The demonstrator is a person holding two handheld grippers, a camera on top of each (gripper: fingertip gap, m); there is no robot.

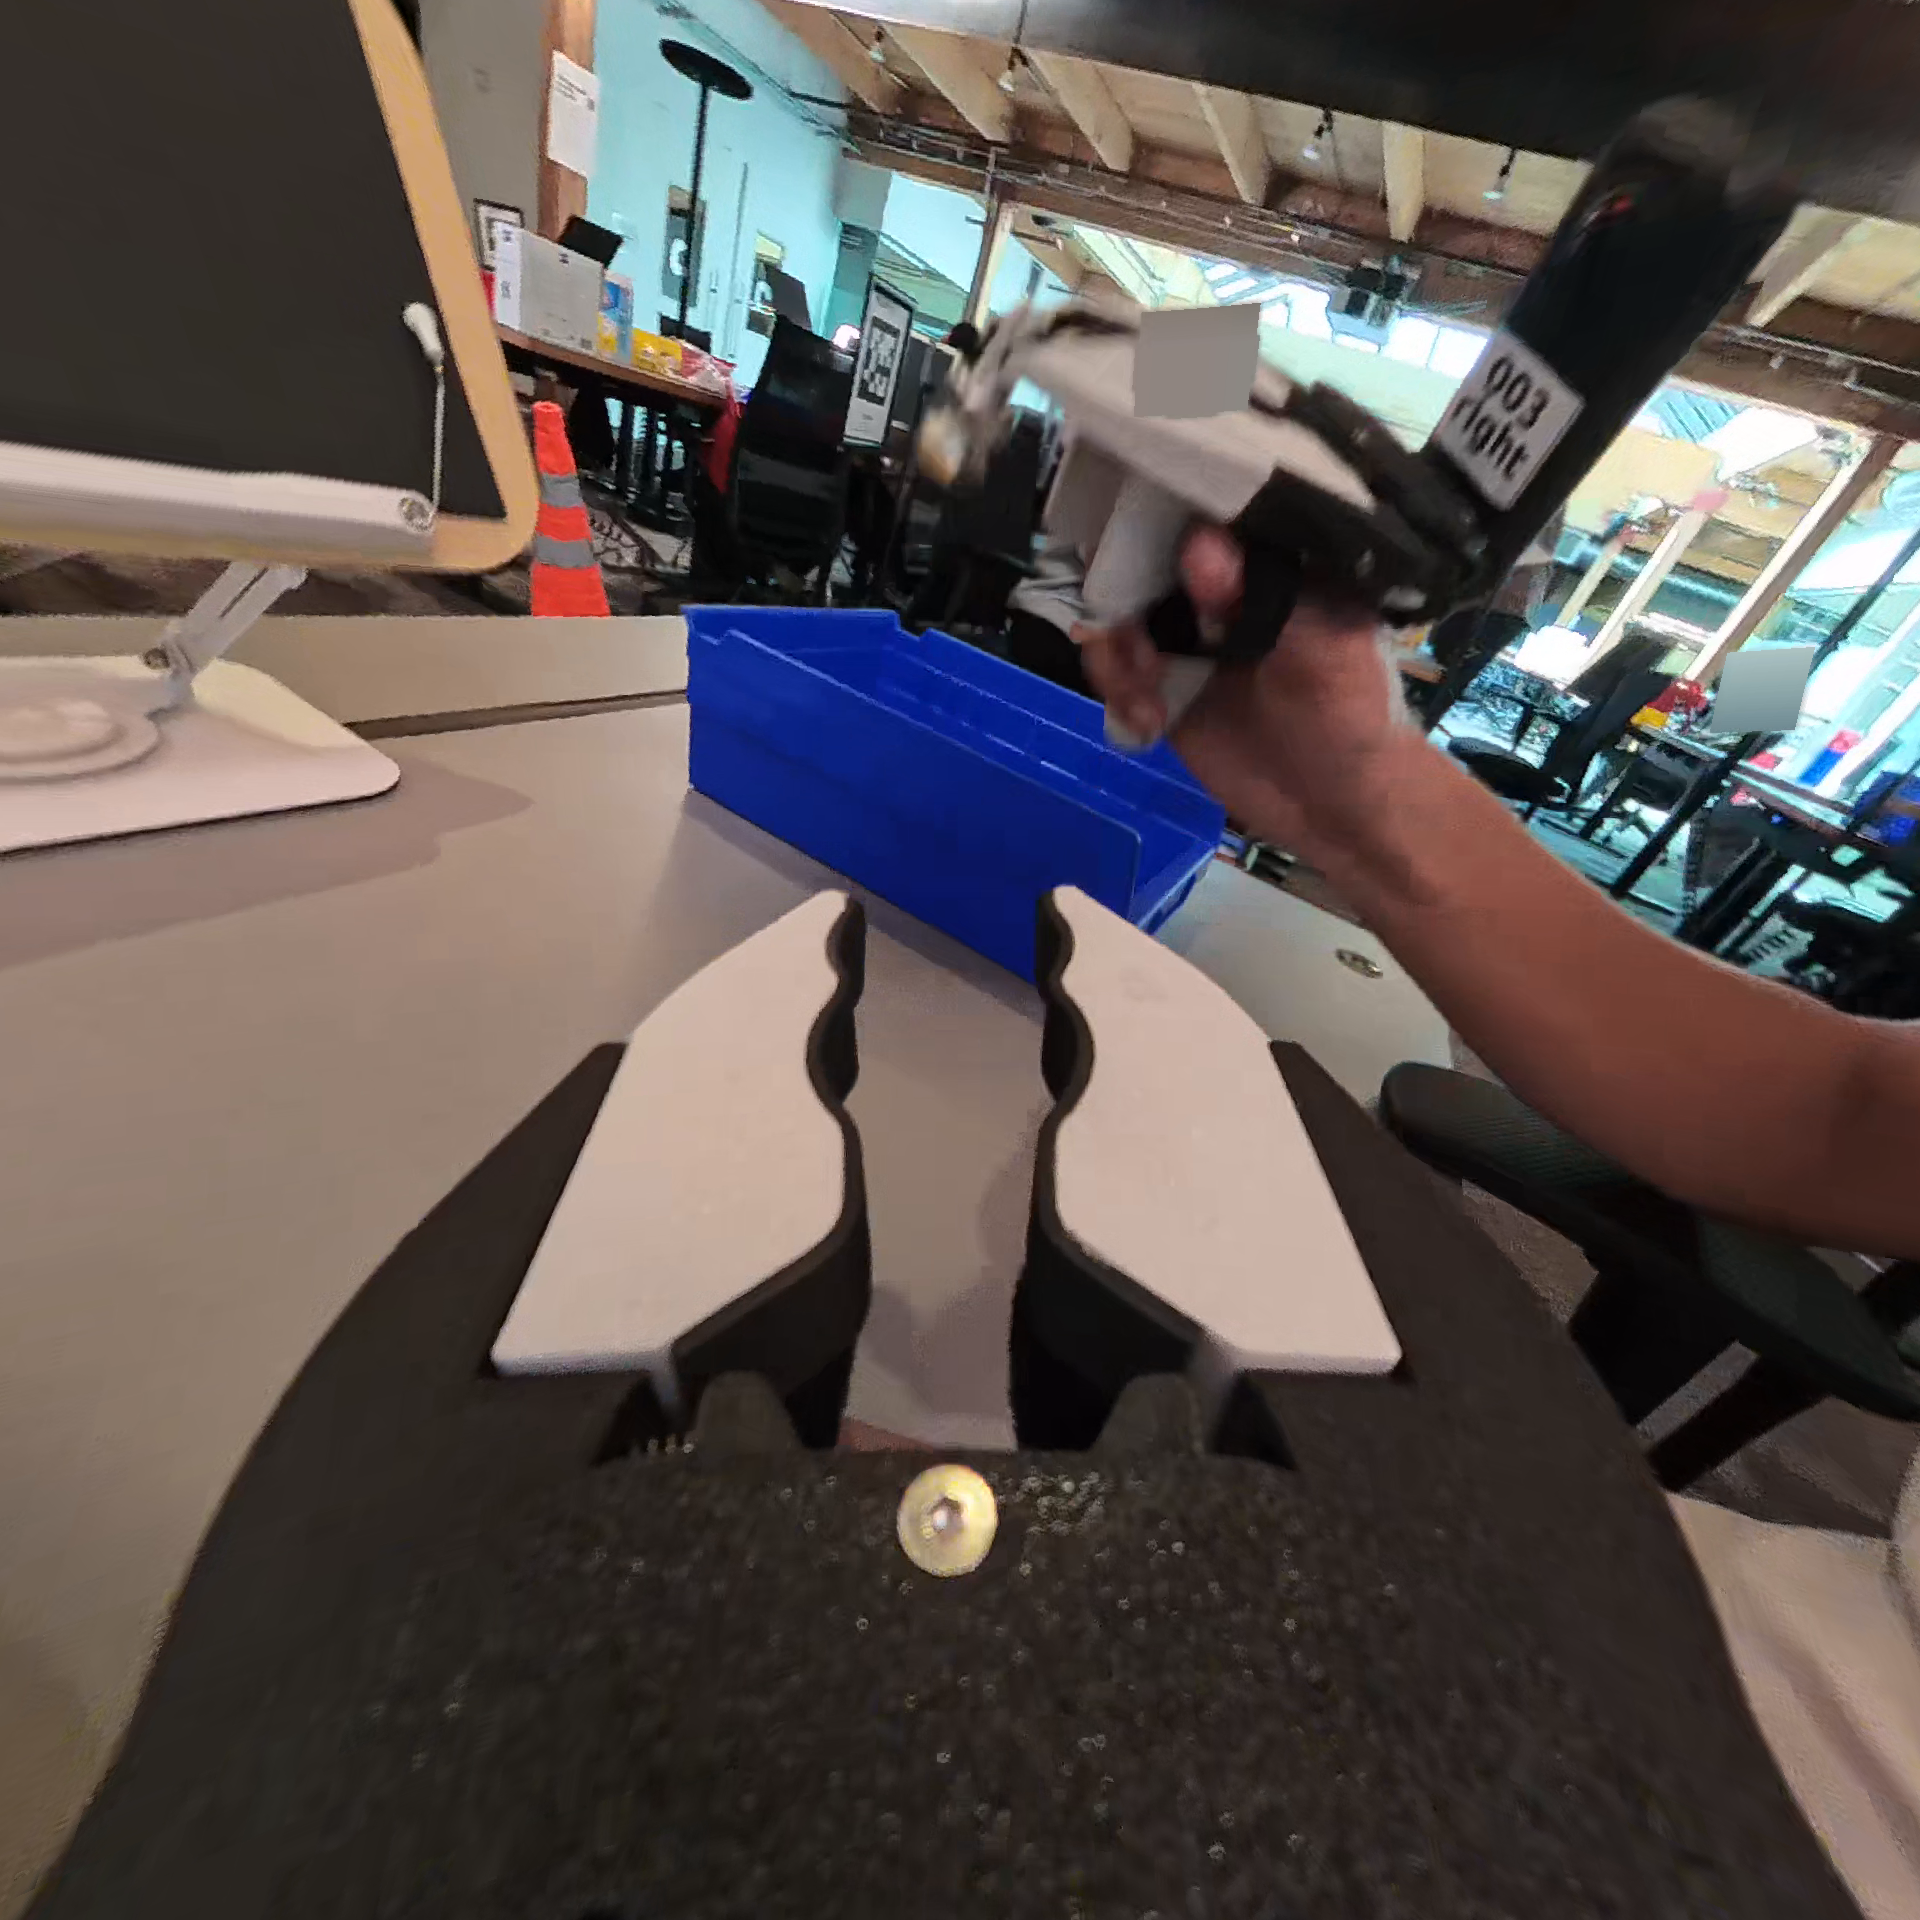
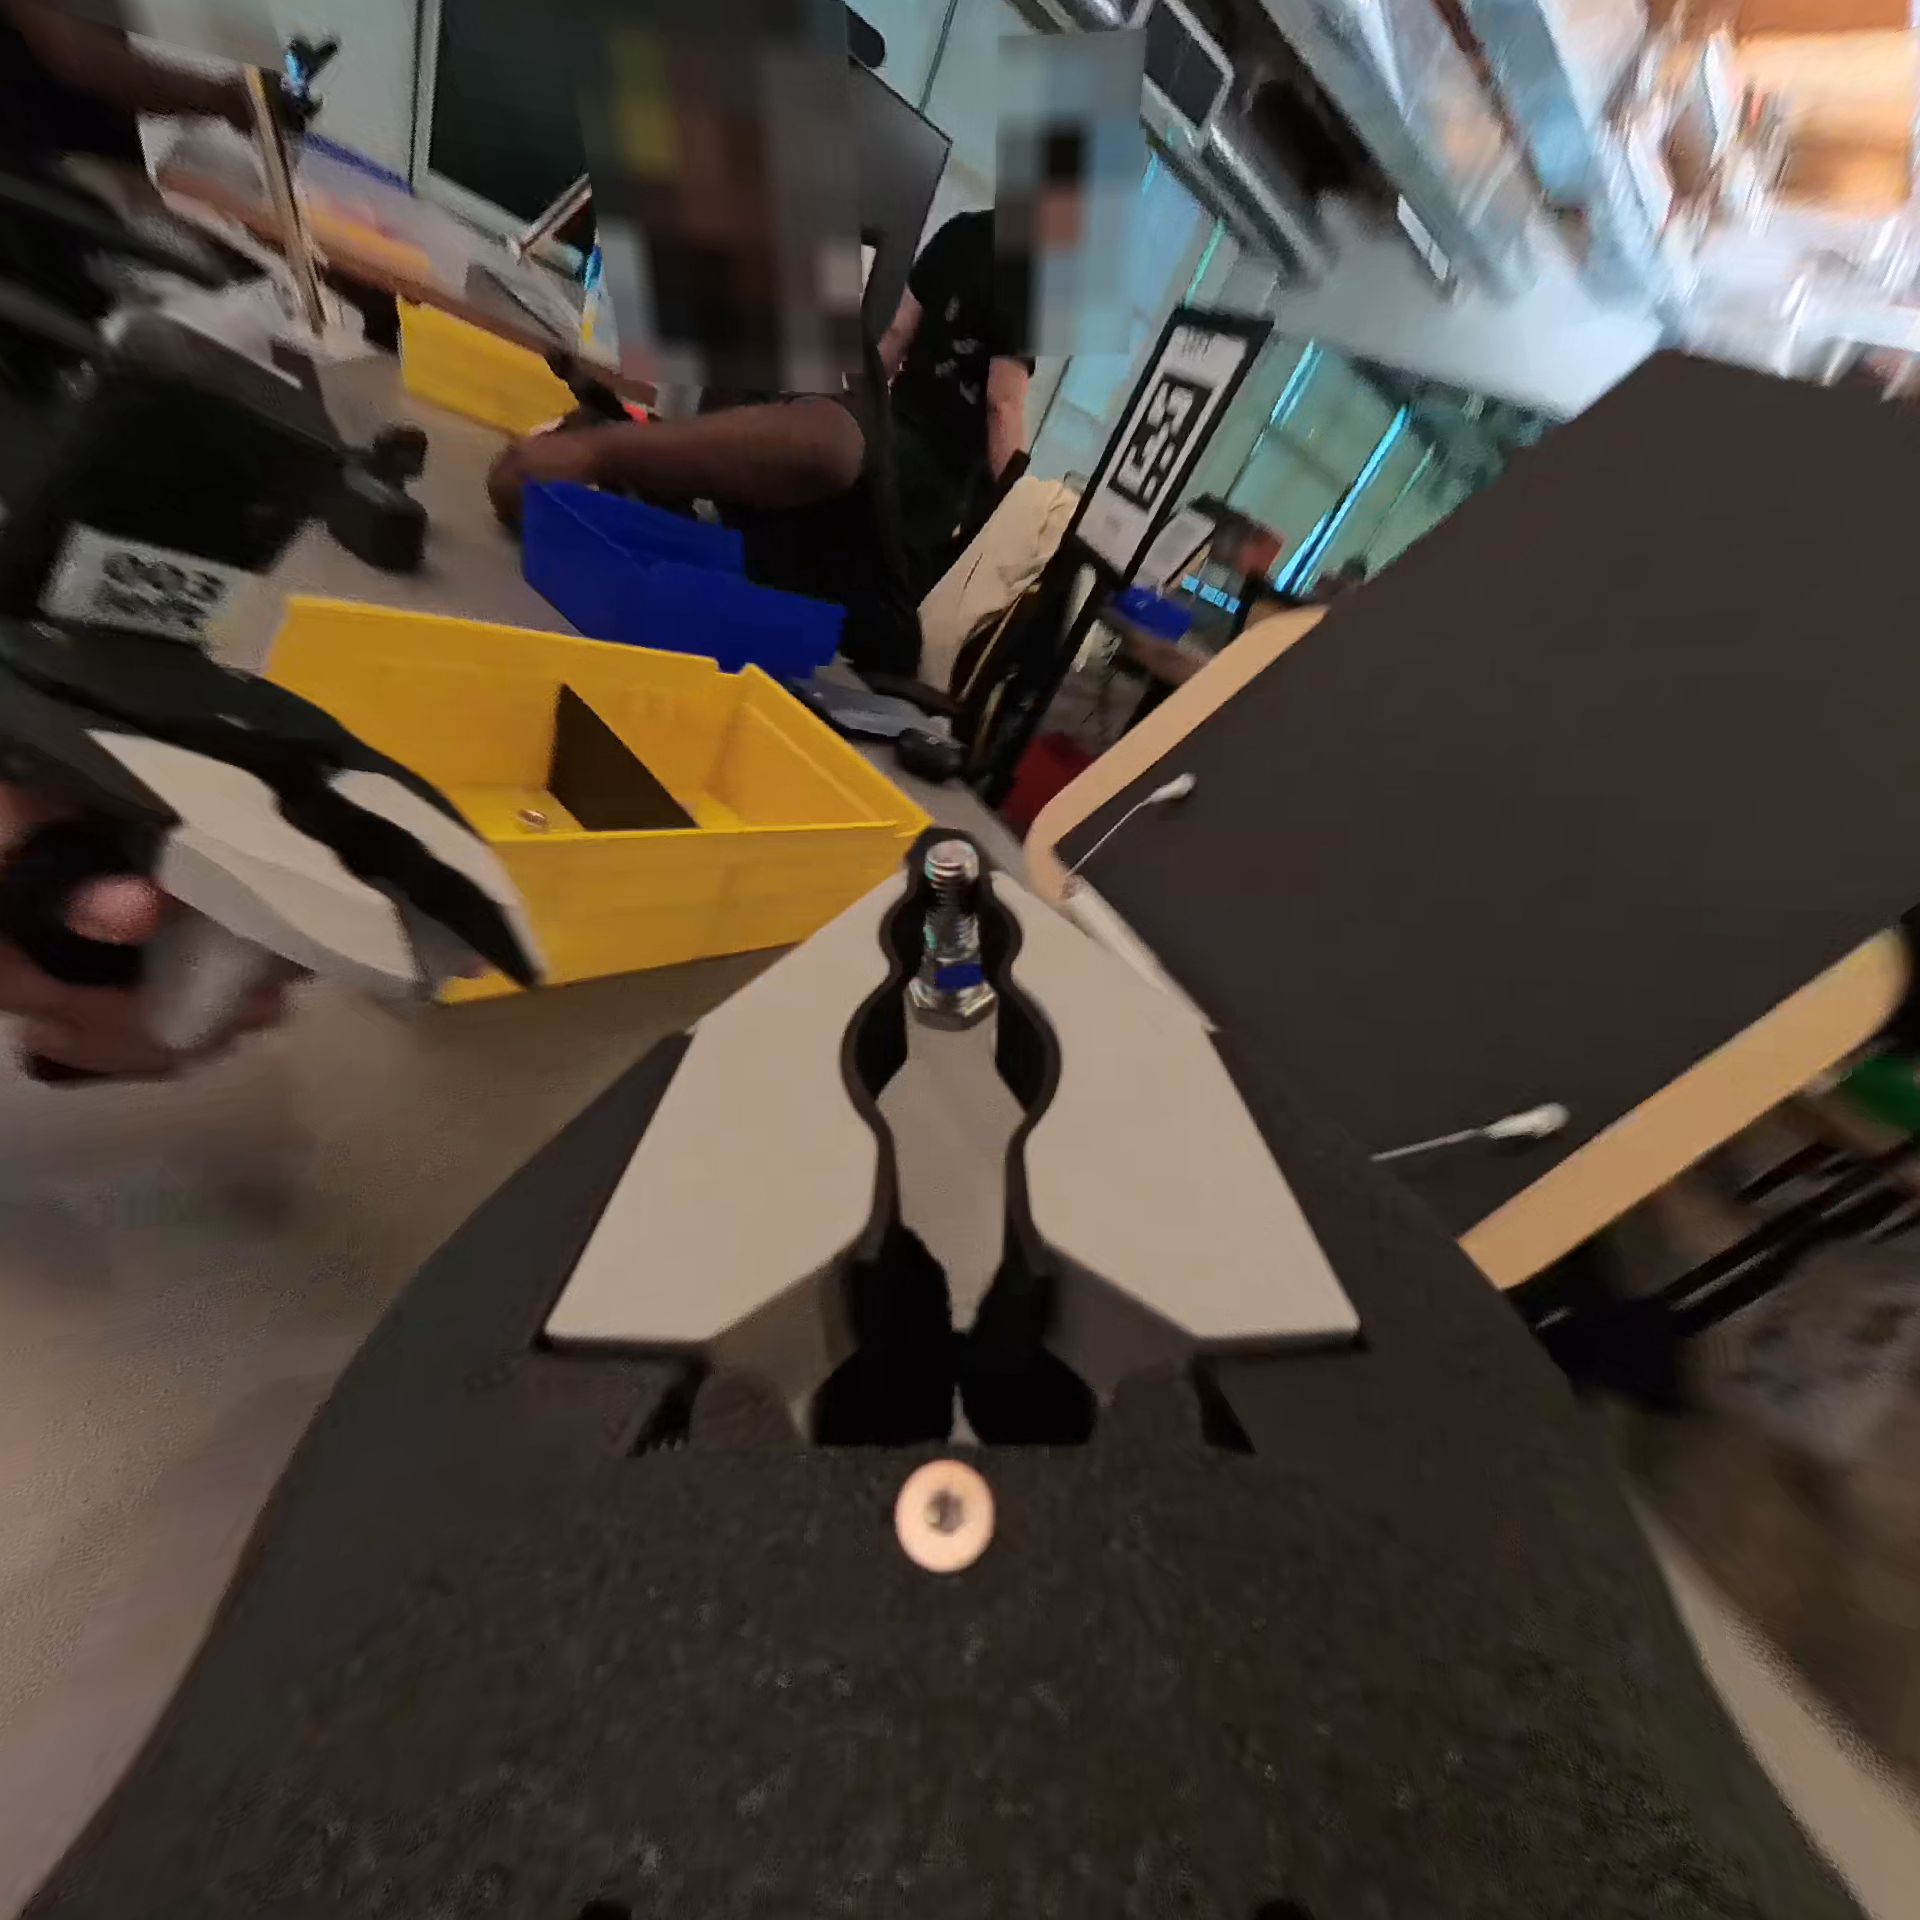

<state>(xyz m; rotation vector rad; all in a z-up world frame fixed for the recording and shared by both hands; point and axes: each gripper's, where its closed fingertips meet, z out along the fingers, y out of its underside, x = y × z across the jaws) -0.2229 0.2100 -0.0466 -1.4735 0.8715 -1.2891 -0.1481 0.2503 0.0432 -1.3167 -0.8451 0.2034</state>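
Your right claw (image 2: 948, 914) is clamped narrow on a silver bolt (image 2: 951, 935), threads pointing forward and lifted clear of the counter (image 2: 208, 1195). Your left claw (image 1: 948, 935) hangs wide and empty just short of the blue bin (image 1: 894, 769). The yellow bin (image 2: 623, 852) sits just beyond the bolt.

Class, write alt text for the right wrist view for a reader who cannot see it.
The right gripper clamps a silver bolt, threaded end pointing forward. Beyond it on the grey table sits a yellow bin, with the left gripper at its near edge.
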